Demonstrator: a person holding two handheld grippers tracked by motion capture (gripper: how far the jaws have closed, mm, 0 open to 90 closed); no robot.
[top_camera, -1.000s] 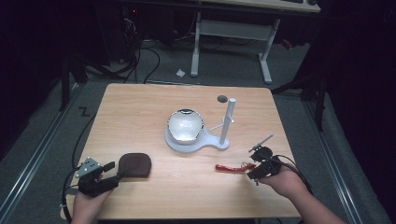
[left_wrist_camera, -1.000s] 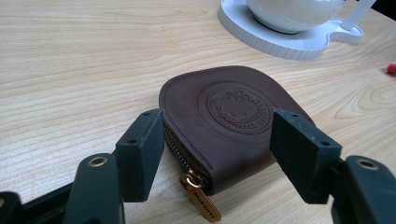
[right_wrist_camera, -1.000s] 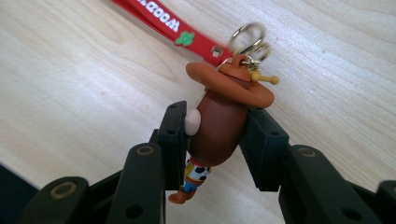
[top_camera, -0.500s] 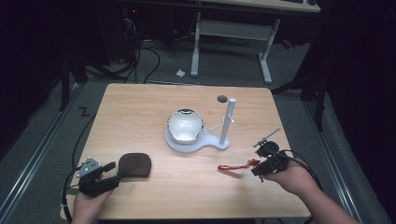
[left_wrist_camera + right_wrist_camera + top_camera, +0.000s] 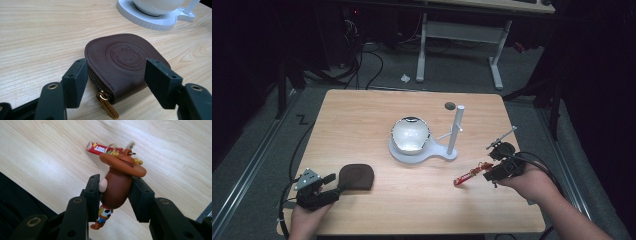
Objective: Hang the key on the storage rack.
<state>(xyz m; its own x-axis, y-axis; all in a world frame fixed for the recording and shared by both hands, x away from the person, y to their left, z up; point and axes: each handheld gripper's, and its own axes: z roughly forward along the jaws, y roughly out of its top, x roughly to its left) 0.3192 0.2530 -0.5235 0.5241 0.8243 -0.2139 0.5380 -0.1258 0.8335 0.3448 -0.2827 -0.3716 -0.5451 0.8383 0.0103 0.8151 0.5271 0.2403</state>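
- The left gripper sits at the near left corner of the table. Its jaws stand apart on either side of a brown leather pouch, and no contact with it can be seen.
- The pouch lies flat on the wood. It has an embossed round emblem on top, and a brass zipper pull points back between the jaws.
- The right gripper is clamped on a small cowboy figurine with a brown head and an orange hat, held above the table near its right edge.
- A keyring links the hat to a red strap that trails down onto the wood.
- At mid-table stands a white base carrying a shiny round globe and an upright white post, well apart from both grippers.
- A dark round spot marks the table behind the post.
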